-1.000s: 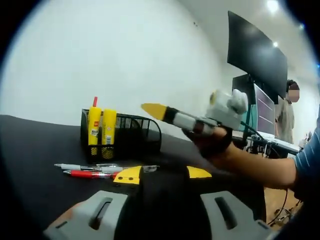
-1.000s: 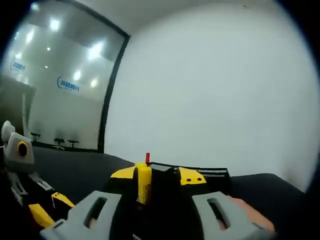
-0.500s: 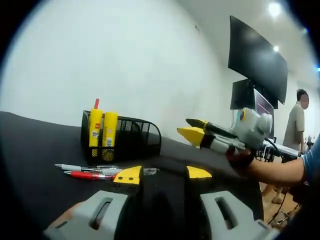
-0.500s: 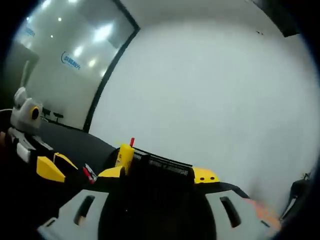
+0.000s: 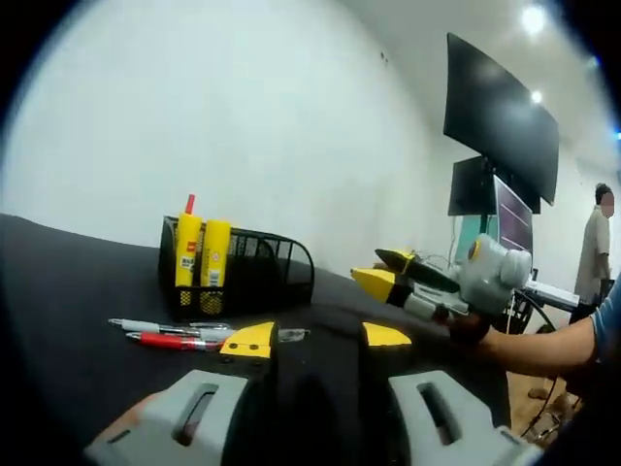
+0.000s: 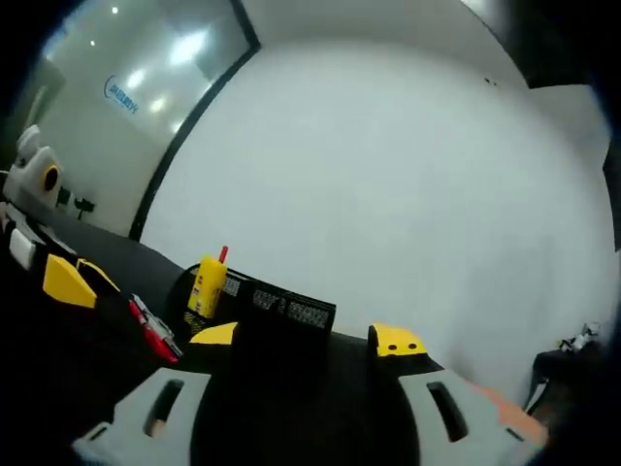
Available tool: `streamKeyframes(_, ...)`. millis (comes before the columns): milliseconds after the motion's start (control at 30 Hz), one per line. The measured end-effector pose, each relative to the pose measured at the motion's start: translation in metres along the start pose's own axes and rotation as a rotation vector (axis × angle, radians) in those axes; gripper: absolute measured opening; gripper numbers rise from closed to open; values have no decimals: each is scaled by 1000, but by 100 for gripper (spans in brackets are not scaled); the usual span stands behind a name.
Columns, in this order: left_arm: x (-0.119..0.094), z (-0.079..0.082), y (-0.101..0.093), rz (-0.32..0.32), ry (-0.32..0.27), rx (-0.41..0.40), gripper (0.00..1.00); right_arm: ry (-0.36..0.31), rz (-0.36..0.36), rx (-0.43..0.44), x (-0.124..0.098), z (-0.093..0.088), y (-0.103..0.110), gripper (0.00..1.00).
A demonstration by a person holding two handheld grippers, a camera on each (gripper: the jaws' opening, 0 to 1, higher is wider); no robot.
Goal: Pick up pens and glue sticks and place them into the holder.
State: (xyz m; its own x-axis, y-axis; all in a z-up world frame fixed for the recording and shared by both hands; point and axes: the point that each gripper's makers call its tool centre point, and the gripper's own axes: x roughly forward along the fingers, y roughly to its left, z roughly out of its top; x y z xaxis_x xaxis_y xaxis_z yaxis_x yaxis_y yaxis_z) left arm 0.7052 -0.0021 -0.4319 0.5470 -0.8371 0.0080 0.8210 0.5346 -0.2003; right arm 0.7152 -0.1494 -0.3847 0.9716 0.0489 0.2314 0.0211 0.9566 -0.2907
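Note:
A black mesh holder (image 5: 243,268) stands on the black table (image 5: 68,291) with two yellow glue sticks (image 5: 201,254) and a red-tipped pen (image 5: 189,203) upright in its left end. In front of it lie a white pen (image 5: 160,325) and a red pen (image 5: 167,340). My left gripper (image 5: 317,338) is open just right of the pens, nothing between its jaws. My right gripper (image 5: 388,274), held in a hand, hovers open to the right of the holder. From the right gripper (image 6: 306,337) I see the holder (image 6: 286,313), a glue stick (image 6: 207,284), the red pen (image 6: 152,327) and the left gripper (image 6: 66,280).
A dark monitor (image 5: 500,112) hangs on the white wall at the right, above a desk with screens (image 5: 509,209). A person (image 5: 597,243) stands beyond it. The table stretches bare to the left of the holder. A glass wall (image 6: 116,116) lies beyond the table's far side.
My right gripper has dropped from beside the holder's top and drawn back to the right, its jaws now apart. The left gripper and the pens have stayed put.

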Motion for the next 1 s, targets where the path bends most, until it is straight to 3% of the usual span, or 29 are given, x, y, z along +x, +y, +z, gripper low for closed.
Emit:
streamKeyframes(200, -3, 3, 2, 11, 5, -12, 36, 1, -21, -75, -1, 0, 0, 48)
streamKeyframes(267, -8, 1, 4, 13, 43, 27, 40, -4, -13, -107, -1, 2, 4, 47)
streamKeyframes(367, -16, -2, 21, 45, 112, 110, 49, -5, 10, -154, -1, 2, 12, 47)
streamKeyframes(467, -24, 7, 47, 71, 130, 112, 51, 4, 31, -172, -1, 0, 18, 46)
streamKeyframes(600, -31, 13, 79, 83, 162, 98, 47, 48, 42, -130, 1, -8, 16, 43)
streamKeyframes(767, -34, 14, 105, 71, 177, 87, 43, 41, 53, -63, -1, -7, 13, 40)
streamKeyframes(867, -33, 12, 109, 39, 188, 113, 43, 38, 55, -47, -1, -7, 13, 40)
streamKeyframes(1000, -28, 6, 116, 18, 234, 160, 44, 36, 67, -88, -2, -6, 20, 40)
